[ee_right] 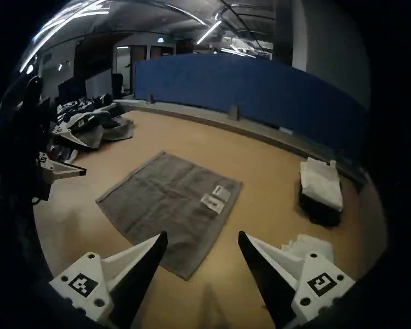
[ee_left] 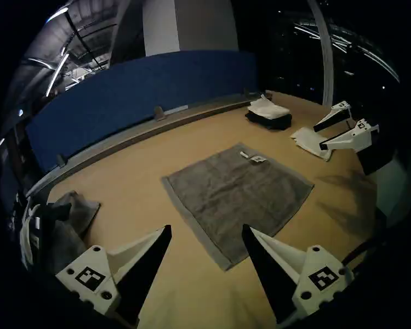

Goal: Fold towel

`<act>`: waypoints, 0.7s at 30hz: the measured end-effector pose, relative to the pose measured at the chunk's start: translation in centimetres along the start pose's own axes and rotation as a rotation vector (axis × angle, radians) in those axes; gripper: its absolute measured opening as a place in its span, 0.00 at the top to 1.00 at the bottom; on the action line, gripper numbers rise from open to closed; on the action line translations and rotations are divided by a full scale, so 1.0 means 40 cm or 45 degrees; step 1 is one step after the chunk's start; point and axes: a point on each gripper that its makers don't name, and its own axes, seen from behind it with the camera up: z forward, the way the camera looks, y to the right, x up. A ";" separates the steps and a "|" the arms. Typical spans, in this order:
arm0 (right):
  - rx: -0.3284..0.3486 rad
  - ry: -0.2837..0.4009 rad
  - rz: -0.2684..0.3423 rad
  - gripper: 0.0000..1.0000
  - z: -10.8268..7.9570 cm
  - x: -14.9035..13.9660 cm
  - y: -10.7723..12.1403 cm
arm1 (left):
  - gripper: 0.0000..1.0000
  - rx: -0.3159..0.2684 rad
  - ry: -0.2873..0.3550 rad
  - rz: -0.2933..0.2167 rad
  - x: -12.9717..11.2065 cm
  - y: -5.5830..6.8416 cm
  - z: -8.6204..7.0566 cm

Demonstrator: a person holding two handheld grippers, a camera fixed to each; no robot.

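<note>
A grey towel (ee_left: 238,192) lies spread flat on the tan table, with white tags (ee_left: 253,158) at its far edge. My left gripper (ee_left: 205,237) hovers open just short of the towel's near corner, holding nothing. My right gripper (ee_left: 319,138) shows at the far right of the left gripper view, open above a white cloth. In the right gripper view the same towel (ee_right: 167,205) lies ahead with its tags (ee_right: 216,199) near the right edge. There my right gripper (ee_right: 201,241) stands open over the towel's near edge, with nothing between its fingers.
A folded white towel on a black one (ee_left: 268,112) sits at the back right, also visible as a stack (ee_right: 320,192). A loose white cloth (ee_left: 311,142) lies beside it. Grey cloths (ee_left: 74,219) are piled at the left edge. A blue partition (ee_left: 150,93) borders the table.
</note>
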 end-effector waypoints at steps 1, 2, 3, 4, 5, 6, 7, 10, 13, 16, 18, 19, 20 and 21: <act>0.004 -0.012 0.002 0.00 0.011 -0.013 -0.004 | 0.05 -0.005 -0.013 0.001 -0.014 0.003 0.009; 0.008 -0.023 0.003 0.00 0.021 -0.025 -0.008 | 0.05 -0.010 -0.025 0.001 -0.026 0.006 0.018; 0.012 -0.034 0.005 0.00 0.031 -0.037 -0.012 | 0.05 -0.015 -0.036 0.002 -0.038 0.008 0.026; 0.017 -0.044 0.005 0.00 0.039 -0.048 -0.016 | 0.05 -0.021 -0.049 0.004 -0.051 0.010 0.034; 0.022 -0.051 0.005 0.00 0.047 -0.058 -0.019 | 0.05 -0.027 -0.060 0.006 -0.062 0.012 0.042; 0.026 -0.059 0.005 0.00 0.054 -0.068 -0.023 | 0.05 -0.032 -0.071 0.008 -0.073 0.014 0.049; 0.027 -0.069 0.005 0.00 0.060 -0.079 -0.024 | 0.05 -0.039 -0.082 0.012 -0.083 0.017 0.055; 0.029 -0.095 0.004 0.00 0.076 -0.107 -0.028 | 0.05 -0.060 -0.111 0.023 -0.108 0.023 0.069; 0.032 -0.119 0.003 0.00 0.086 -0.131 -0.030 | 0.05 -0.083 -0.140 0.032 -0.128 0.031 0.076; 0.033 -0.140 0.001 0.00 0.091 -0.148 -0.031 | 0.05 -0.112 -0.170 0.040 -0.145 0.042 0.078; 0.033 -0.152 0.000 0.00 0.094 -0.157 -0.031 | 0.05 -0.133 -0.189 0.045 -0.154 0.050 0.078; 0.034 -0.155 -0.001 0.00 0.095 -0.161 -0.032 | 0.05 -0.141 -0.197 0.047 -0.157 0.054 0.077; 0.035 -0.158 -0.001 0.00 0.096 -0.164 -0.032 | 0.05 -0.149 -0.205 0.049 -0.160 0.057 0.077; 0.035 -0.160 -0.002 0.00 0.097 -0.166 -0.033 | 0.05 -0.156 -0.212 0.051 -0.163 0.060 0.077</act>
